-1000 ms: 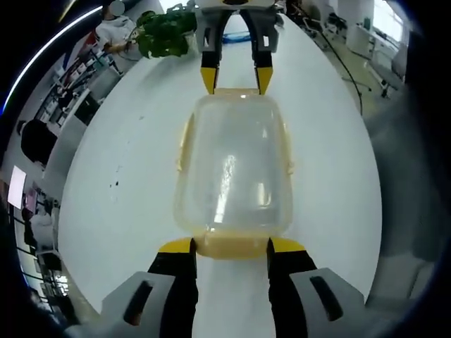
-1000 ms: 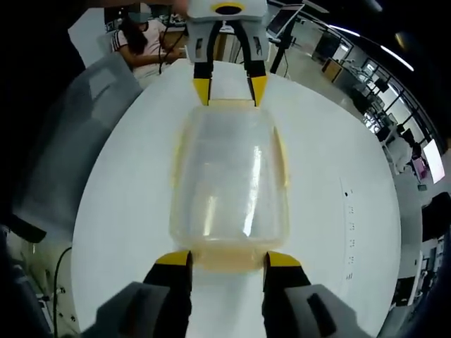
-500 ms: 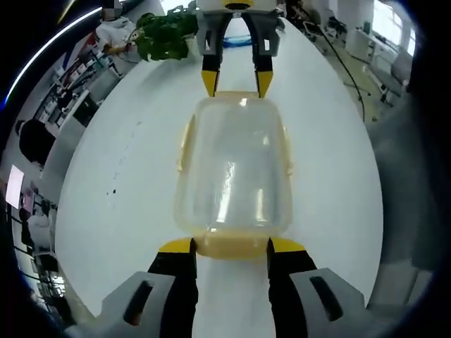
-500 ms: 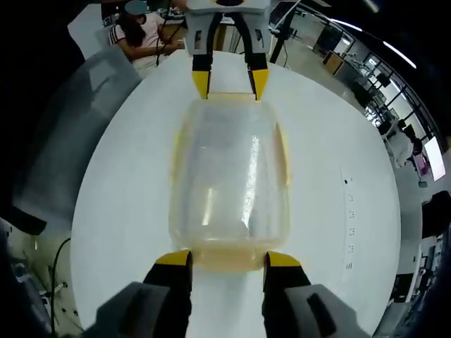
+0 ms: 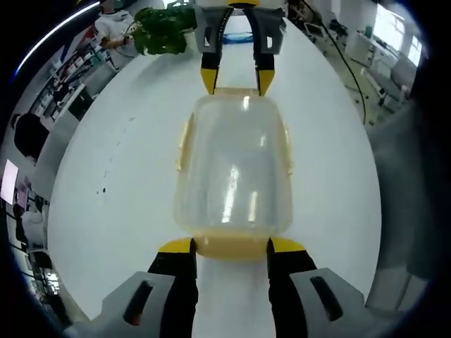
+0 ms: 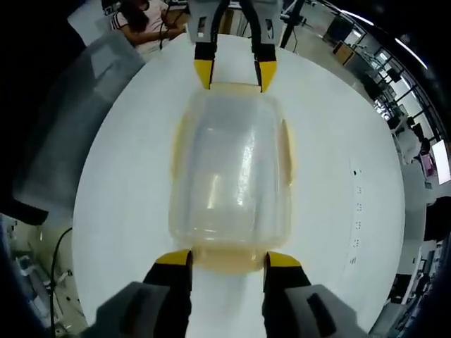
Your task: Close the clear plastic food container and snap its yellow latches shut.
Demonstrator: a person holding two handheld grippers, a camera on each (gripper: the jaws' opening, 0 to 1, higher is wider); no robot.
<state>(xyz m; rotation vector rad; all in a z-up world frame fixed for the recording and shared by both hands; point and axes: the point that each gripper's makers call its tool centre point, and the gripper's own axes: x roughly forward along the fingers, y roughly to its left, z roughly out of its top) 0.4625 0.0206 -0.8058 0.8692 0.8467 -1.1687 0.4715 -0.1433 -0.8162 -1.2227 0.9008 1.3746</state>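
Note:
A clear plastic container (image 5: 234,165) with its lid on lies lengthwise on the white table (image 5: 106,183). Yellow latches show along its long sides (image 5: 184,144) and at both ends. My left gripper (image 5: 231,246) stands open at the near end, its tips flanking the yellow end latch (image 5: 231,245). My right gripper (image 5: 236,79) is open at the far end, tips either side of that latch. In the right gripper view the same container (image 6: 231,169) runs from my right gripper (image 6: 227,258) to the left gripper (image 6: 235,72).
A green potted plant (image 5: 165,28) stands at the table's far end. A grey chair back (image 6: 70,120) is beside the table (image 6: 345,183), and a seated person (image 6: 141,21) is beyond it. Desks and monitors fill the room behind.
Both cameras have risen and tilted slightly over the container. The container and both grippers keep their places at its two ends, jaws unchanged.

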